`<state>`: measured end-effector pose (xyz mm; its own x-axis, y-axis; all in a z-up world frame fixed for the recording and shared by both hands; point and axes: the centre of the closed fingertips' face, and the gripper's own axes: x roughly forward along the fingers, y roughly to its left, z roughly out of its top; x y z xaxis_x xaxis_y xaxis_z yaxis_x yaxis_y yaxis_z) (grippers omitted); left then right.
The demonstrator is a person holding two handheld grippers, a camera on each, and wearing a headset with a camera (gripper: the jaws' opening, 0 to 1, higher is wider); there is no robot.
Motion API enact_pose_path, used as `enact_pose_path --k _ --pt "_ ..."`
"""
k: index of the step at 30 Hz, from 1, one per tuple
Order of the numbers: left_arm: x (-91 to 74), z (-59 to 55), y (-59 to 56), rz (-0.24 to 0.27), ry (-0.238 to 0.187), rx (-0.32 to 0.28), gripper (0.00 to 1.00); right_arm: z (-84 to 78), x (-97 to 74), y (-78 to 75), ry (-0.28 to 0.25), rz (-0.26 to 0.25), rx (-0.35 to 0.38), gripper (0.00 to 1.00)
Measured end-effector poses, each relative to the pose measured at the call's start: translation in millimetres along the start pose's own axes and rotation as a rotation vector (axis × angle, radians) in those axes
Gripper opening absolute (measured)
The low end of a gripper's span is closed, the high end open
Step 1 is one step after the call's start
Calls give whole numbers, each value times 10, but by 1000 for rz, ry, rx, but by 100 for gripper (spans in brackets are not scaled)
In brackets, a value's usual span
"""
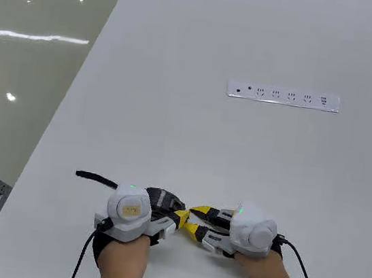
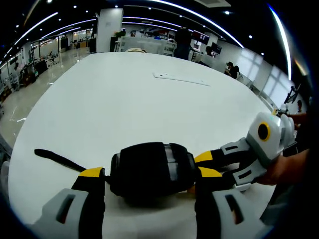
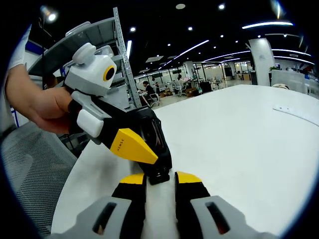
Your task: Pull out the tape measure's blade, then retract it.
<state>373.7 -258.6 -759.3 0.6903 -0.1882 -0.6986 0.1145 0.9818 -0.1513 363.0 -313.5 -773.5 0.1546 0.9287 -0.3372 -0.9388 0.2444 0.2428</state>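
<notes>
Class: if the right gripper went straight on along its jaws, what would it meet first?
The tape measure, held by the left gripper. Its front end sits right at the jaw tips of the right gripper, so hardly any travel is needed. Whether they touch is unclear.

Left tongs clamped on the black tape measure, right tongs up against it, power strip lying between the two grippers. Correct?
No: the power strip lies farther across the table, well beyond both, not between them, as the head view shows. The left tongs do clamp the black tape measure, with the right tongs up against it.
</notes>
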Motion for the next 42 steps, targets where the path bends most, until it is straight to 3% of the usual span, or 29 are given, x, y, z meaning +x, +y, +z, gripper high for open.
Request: enact_pose_path --k 9,11,14,23,29,37,42 --pt "-26 7 39 -6 -15 17 78 24 -13 23 -7 7 1 27" --pt "-30 -15 11 -24 -2 13 74 10 -9 14 -7 9 5 28" --pt "-31 -2 47 -5 -15 32 78 21 -14 4 -10 6 13 29" --pt "-40 -42 25 -52 -18 18 77 15 -41 0 -4 -2 16 29" --pt "-74 -66 31 -68 -15 52 75 5 -122 14 -17 -11 28 31" --pt "-116 -64 55 -98 -27 108 75 28 -234 -6 -16 -58 27 32" --pt "-143 -64 48 -129 -39 110 76 31 -312 -36 -28 -87 32 37"
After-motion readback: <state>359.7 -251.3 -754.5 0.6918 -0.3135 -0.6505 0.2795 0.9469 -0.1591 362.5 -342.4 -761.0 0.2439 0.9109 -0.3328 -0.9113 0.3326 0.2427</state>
